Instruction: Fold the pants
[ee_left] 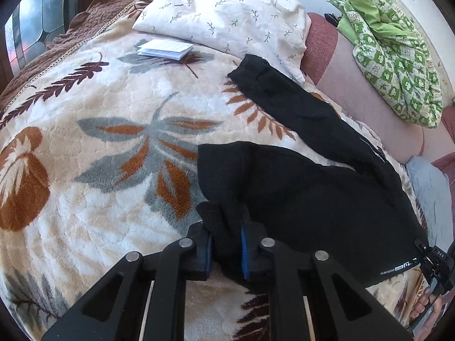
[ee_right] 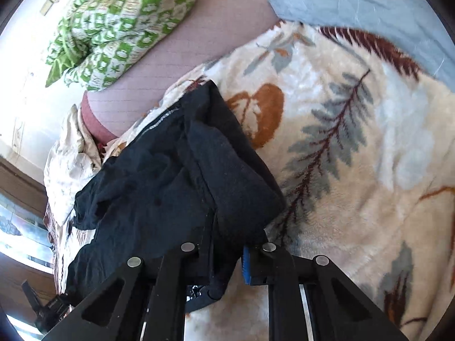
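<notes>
Black pants (ee_left: 312, 193) lie on a leaf-patterned plush blanket (ee_left: 99, 147) on a bed, one leg stretching up and to the left, the other nearer to me. My left gripper (ee_left: 226, 244) is shut on a bunched corner of the near leg's end. In the right wrist view the pants (ee_right: 170, 176) are bunched in front of my right gripper (ee_right: 224, 258), which is shut on their edge; the cloth hides the left finger. The right gripper also shows in the left wrist view (ee_left: 436, 267) at the pants' far right corner.
A white floral pillow (ee_left: 227, 20) and a small booklet (ee_left: 165, 49) lie at the far side of the blanket. A green patterned cover (ee_left: 395, 56) lies on a pink sheet (ee_left: 369, 108). A light blue cloth (ee_right: 355, 2) lies at the blanket's edge.
</notes>
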### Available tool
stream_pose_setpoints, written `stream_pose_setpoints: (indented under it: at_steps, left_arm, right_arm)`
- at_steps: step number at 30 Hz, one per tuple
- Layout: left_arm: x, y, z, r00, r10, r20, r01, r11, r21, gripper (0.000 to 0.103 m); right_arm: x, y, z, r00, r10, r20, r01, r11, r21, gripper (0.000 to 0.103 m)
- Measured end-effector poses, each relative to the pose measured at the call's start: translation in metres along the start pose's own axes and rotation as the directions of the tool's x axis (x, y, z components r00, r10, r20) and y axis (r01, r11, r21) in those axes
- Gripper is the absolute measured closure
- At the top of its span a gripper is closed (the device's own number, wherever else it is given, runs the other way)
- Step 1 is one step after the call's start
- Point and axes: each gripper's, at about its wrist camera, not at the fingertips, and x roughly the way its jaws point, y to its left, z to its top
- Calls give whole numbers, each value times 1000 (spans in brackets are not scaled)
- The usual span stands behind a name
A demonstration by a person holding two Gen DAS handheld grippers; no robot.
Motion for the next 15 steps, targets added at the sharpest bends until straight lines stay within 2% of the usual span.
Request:
stream_pose_setpoints:
  at_steps: [8,15]
  left_arm:
    - [-50,-6,-17,1000,3,25,-3,1000,-11,89]
    - [-72,7,-58,1000,-17,-5,16,998,-53,90]
  right_arm:
    - [-57,8,-16,1000,23,7,-23,999,-30,88]
    - [-95,-20,-38,1000,12,-7,-12,1000,-22,88]
